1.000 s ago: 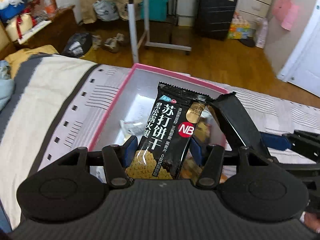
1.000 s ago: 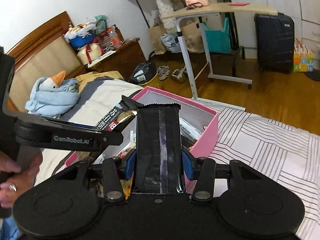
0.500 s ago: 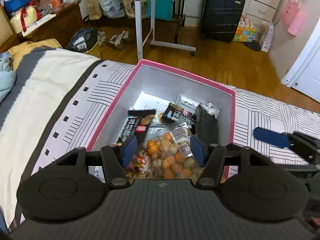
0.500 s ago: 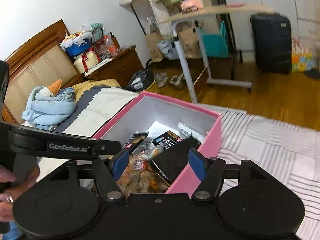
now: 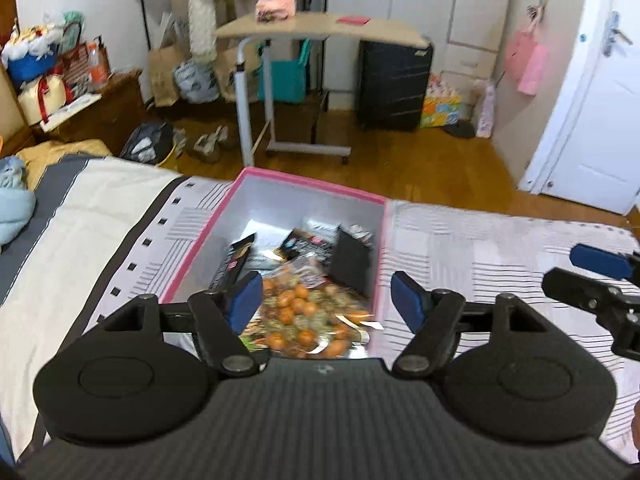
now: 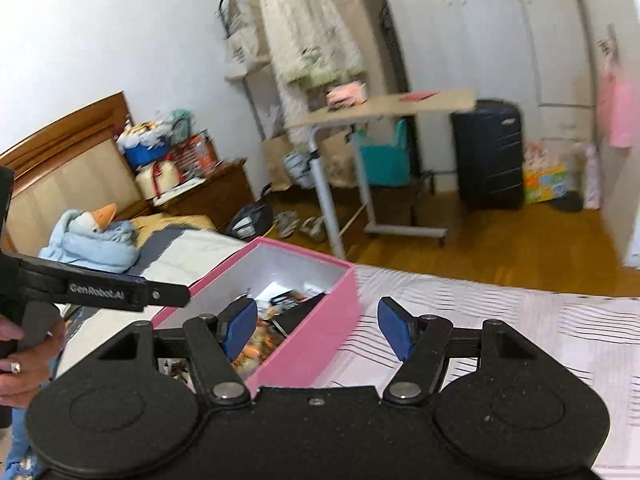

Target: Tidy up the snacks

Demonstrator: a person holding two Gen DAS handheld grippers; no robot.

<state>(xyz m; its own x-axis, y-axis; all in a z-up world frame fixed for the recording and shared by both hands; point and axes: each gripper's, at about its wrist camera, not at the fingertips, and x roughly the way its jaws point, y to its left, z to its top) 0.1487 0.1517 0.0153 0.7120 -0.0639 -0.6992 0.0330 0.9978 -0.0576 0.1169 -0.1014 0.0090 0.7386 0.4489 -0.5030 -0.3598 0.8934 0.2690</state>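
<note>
A pink box (image 5: pixel 312 182) with a white inside stands on the bed and holds several snacks. Among them are a black cracker packet (image 5: pixel 234 262), a second black packet (image 5: pixel 352 264) leaning on the right wall, and a clear bag of orange snacks (image 5: pixel 304 312). My left gripper (image 5: pixel 326 298) hangs above the box's near end, its jaws opening with nothing between them. My right gripper (image 6: pixel 316 322) is open and empty over the box's pink side wall (image 6: pixel 316 336). It also shows at the right edge of the left wrist view, as the right gripper (image 5: pixel 600 280).
The box sits on a striped bedcover (image 5: pixel 480 248). A blue plush toy (image 6: pixel 92 236) lies near the headboard. Beyond the bed stand a rolling side table (image 5: pixel 320 30), a black suitcase (image 5: pixel 394 84) and a white door (image 5: pixel 600 120). A hand (image 6: pixel 24 356) holds the left gripper's handle.
Both grippers let go of their black packets, which now lie in the box. Both then drew back and upward from the box with jaws wider.
</note>
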